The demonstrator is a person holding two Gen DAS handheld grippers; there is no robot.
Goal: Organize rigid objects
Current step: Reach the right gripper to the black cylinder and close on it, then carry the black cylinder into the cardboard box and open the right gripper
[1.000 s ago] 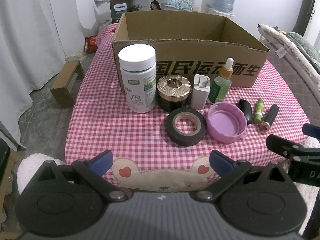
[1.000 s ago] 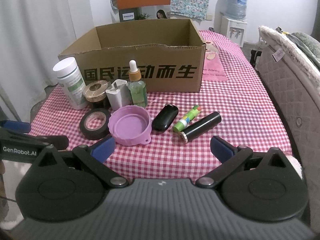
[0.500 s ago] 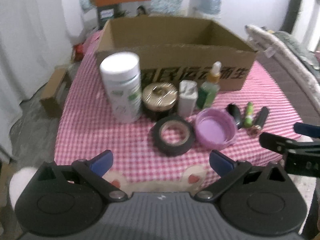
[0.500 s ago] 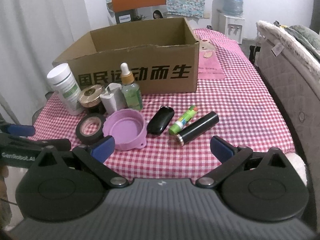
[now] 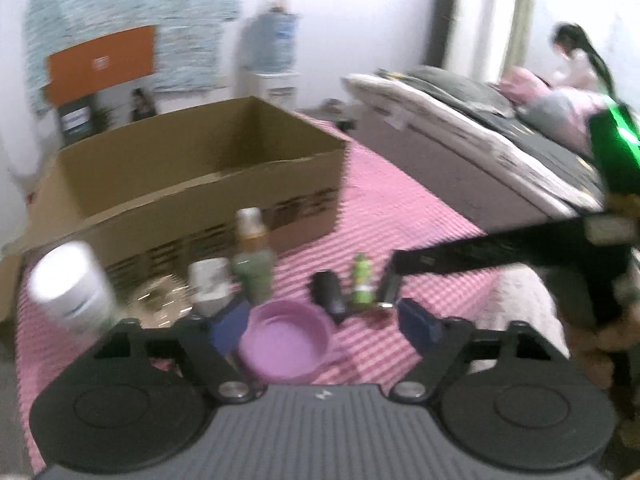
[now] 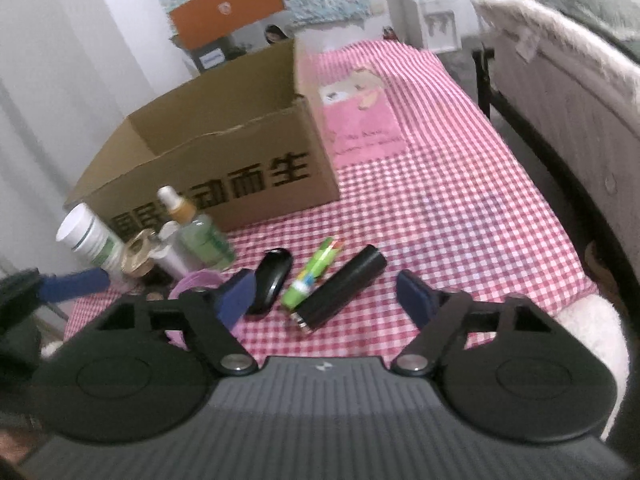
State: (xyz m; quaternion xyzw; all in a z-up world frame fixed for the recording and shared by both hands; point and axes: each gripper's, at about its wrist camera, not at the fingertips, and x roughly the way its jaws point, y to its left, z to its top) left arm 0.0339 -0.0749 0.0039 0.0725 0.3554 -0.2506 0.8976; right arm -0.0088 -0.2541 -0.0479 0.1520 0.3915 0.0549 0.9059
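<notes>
The left hand-held gripper tilts downward over the near edge of the surface, its blue-padded jaws closing with nothing pressed between the pads. The right hand-held gripper tilts down likewise near the same edge, its jaws also closing, the pads gripping nothing. In the left wrist view the right hand-held gripper reaches in from the right side; in the right wrist view a blue finger of the left one shows at the left.

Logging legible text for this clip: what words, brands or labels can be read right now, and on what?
"动而生": cardboard box front, right wrist view; characters further left are hidden or cut off by the dropper bottle.
White bottle label: too blurred.
Green tube print: too small.
Orange box logo: unreadable.
Left wrist view: all blurred.
</notes>
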